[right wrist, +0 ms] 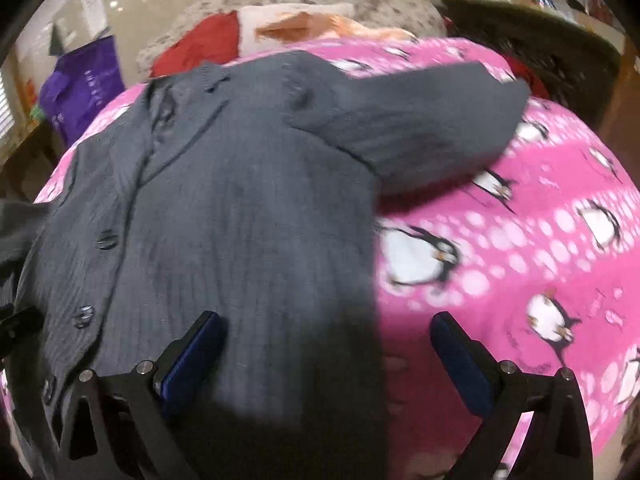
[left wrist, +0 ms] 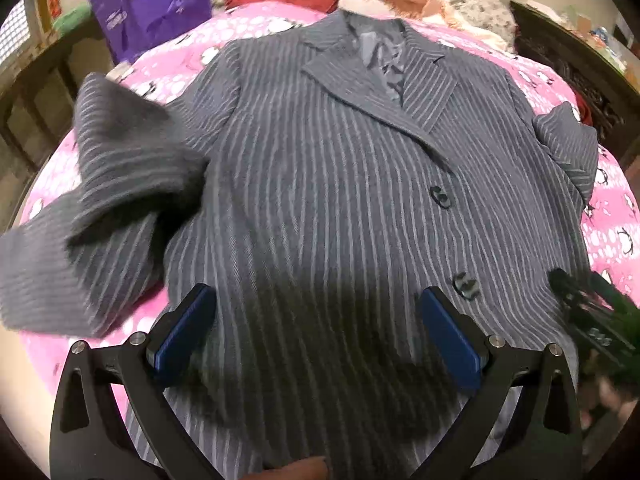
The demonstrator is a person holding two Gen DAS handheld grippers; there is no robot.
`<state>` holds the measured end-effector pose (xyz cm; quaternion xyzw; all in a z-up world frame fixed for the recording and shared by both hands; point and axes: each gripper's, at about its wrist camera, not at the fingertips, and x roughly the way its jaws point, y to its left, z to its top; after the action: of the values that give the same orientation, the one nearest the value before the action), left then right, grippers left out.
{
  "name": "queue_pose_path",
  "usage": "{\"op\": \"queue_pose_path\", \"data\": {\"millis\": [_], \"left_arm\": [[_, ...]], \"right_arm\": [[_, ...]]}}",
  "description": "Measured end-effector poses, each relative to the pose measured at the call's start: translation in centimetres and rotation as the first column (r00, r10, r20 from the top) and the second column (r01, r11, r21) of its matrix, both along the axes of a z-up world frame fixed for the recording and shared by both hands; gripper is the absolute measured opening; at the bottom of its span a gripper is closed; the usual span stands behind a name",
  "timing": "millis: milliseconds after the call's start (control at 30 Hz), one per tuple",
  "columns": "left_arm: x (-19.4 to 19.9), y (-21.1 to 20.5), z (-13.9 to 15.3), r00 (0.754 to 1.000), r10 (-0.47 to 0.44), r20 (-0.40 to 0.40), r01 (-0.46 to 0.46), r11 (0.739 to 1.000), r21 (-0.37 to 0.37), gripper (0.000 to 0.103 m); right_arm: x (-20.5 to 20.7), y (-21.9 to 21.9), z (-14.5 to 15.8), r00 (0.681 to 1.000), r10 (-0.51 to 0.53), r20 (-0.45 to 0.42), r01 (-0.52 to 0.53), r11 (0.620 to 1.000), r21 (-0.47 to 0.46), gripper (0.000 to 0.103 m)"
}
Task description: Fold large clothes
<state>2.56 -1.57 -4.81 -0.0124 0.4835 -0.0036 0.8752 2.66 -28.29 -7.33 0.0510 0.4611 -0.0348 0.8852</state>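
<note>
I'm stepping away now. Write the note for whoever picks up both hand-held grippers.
Left hand-held gripper: open, empty, over the jacket's lower front.
Right hand-held gripper: open, empty, over the jacket's side edge.
Striped jacket: face up on the pink penguin blanket, buttoned, both sleeves out to the sides.
Done: jacket spread out.
Left: probably fold the sleeves in, then the body.
</note>
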Motion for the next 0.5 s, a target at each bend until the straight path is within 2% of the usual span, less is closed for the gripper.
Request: {"op": "queue_pose_path", "data": {"millis": [67, 100, 167, 300, 500], "left_arm": [[0.7, 0.1, -1.4, 1.000, -0.013, -0.015, 0.014, 1.000, 0.027, 0.103], [0.9, 0.4, -2.3, 0.999, -0.007, -0.032, 0.007, 1.000, 0.018, 0.103], [0.5, 0.9, -2.5, 1.000, 0.000, -0.001, 0.000, 1.000, -0.012, 0.103], [-0.2, 1.0, -2.6, 0.999, -0.027, 0.024, 0.027, 1.000, -0.007, 0.103], [-0.3, 1.5, -2.3, 0.998, -0.062, -0.003, 0.062, 0.997, -0.043, 0.103]], "right_arm": [[-0.7, -0.8, 0.1, 1.000, 0.021, -0.001, -0.021, 1.000, 0.001, 0.103], [-1.2, -1.1, 0.3, 0.999, 0.038, -0.004, -0.038, 0.999, -0.002, 0.103], [-2.5, -0.9, 1.2, 0.997, 0.074, -0.009, -0.074, 0.997, -0.015, 0.103], [-5.3, 0.3, 4.1, 0.988, 0.157, 0.011, -0.157, 0.987, -0.018, 0.103], [-7.9, 2.0, 9.7, 0.965, 0.221, 0.143, -0.218, 0.975, -0.039, 0.103]]}}
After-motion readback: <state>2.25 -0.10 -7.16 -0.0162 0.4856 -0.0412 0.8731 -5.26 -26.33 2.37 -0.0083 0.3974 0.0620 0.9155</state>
